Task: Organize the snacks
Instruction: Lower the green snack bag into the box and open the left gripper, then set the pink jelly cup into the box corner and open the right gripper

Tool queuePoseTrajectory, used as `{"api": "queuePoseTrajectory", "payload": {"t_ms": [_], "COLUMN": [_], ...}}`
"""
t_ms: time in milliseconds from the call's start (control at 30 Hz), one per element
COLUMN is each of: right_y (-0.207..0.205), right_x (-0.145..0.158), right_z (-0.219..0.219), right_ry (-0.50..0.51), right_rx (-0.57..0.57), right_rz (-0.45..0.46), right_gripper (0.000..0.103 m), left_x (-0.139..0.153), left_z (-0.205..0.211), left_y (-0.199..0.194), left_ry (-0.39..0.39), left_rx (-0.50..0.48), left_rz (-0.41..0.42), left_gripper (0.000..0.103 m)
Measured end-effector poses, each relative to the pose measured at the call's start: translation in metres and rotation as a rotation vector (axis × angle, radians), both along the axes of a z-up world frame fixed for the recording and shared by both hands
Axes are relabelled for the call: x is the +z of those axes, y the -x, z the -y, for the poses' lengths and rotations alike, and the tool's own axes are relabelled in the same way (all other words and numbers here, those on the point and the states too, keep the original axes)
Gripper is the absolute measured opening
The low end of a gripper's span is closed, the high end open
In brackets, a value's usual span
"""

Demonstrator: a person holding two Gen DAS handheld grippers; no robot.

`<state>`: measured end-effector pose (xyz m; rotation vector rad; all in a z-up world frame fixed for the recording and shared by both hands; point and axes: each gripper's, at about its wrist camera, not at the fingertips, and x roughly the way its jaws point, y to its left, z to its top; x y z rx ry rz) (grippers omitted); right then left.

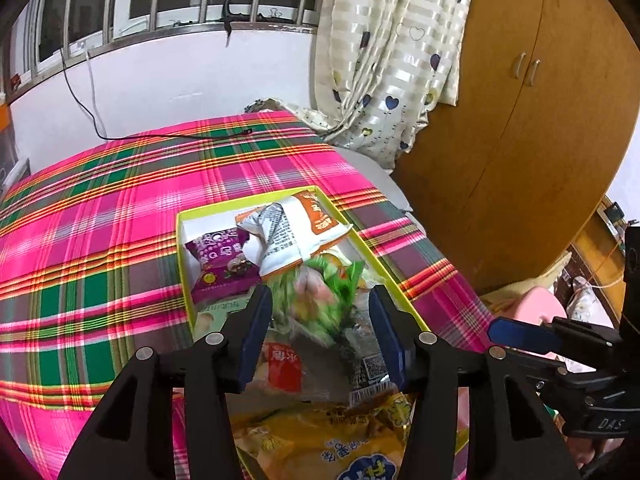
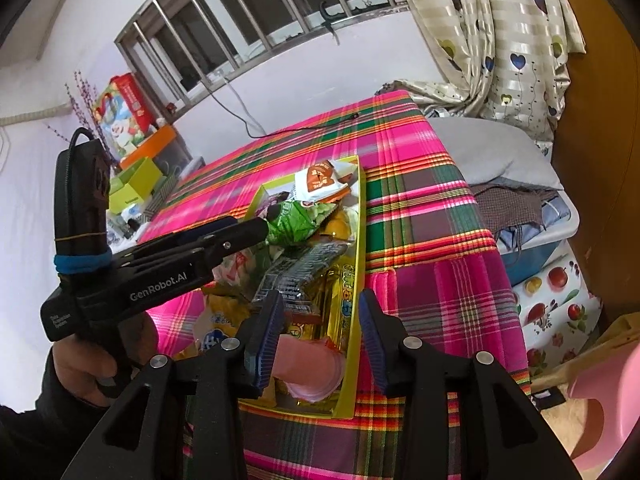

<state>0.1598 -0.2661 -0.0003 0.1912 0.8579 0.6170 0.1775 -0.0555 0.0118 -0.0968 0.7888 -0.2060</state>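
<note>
Left wrist view first: we see our left gripper (image 1: 320, 312) with its blue-padded jaws spread wide over a shallow yellow-green cardboard box (image 1: 182, 264) that lies on a bed covered by a pink, green and orange plaid cloth (image 1: 100, 240). A green crinkled snack packet (image 1: 320, 300), blurred in this view, sits between the jaws, and we see a gap on each side of it. Whether either pad touches it we cannot tell. Just beyond the jaws lies a white-and-orange printed pouch (image 1: 296, 232), tilted up against the far end of the box. Beyond the left jaw rests a purple snack packet (image 1: 224, 264). Below the jaws lie a clear wrapper with a red label (image 1: 284, 368) and a yellow bag with blue lettering (image 1: 340, 440).

From the right wrist view, the left gripper (image 2: 264, 220) reaches in from the left, its tip right at the green packet (image 2: 300, 220), which sits on top of the pile in the box (image 2: 352, 360). Our right gripper (image 2: 322, 340) hangs above the near end of the box with its jaws wide apart and nothing between them. Under them lie a pink round-ended item (image 2: 308, 368) and a yellow striped packet (image 2: 340, 312). A dark clear-wrapped bar (image 2: 300, 272) lies just ahead of the jaws.
</note>
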Motion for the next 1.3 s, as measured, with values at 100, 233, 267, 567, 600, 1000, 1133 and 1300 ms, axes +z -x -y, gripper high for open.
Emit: {"api": "queuePoseTrajectory", "payload": {"t_ms": [100, 233, 267, 567, 600, 1000, 1133, 1300], "right_y": [0.003, 0.011, 0.013, 0.031, 0.033, 0.05, 0.059, 0.067], "right_x": [0.002, 0.006, 0.007, 0.014, 0.014, 0.015, 0.013, 0.007], "right_z": [-0.001, -0.006, -0.007, -0.018, -0.019, -0.029, -0.034, -0.038], "right_ry": [0.006, 0.021, 0.026, 0.067, 0.07, 0.106, 0.141, 0.178], "right_rx": [-0.001, 0.004, 0.006, 0.018, 0.02, 0.03, 0.031, 0.028], "right_rz": [0.007, 0.023, 0.027, 0.063, 0.065, 0.084, 0.1, 0.101], "right_gripper": [0.038, 0.04, 0.041, 0.05, 0.051, 0.061, 0.062, 0.063], "left_x": [0.002, 0.006, 0.007, 0.017, 0.018, 0.015, 0.012, 0.007], "left_z": [-0.003, -0.004, -0.003, -0.005, -0.006, -0.008, -0.01, -0.012], "left_y": [0.004, 0.015, 0.018, 0.048, 0.051, 0.085, 0.096, 0.109], "left_ry": [0.007, 0.01, 0.008, 0.005, 0.007, -0.012, -0.01, 0.001], "left_rx": [0.012, 0.023, 0.025, 0.045, 0.045, 0.065, 0.074, 0.071], "left_rz": [0.001, 0.002, 0.003, 0.011, 0.011, 0.004, 0.006, 0.005], "left_gripper": [0.052, 0.052, 0.052, 0.052, 0.052, 0.052, 0.052, 0.052]}}
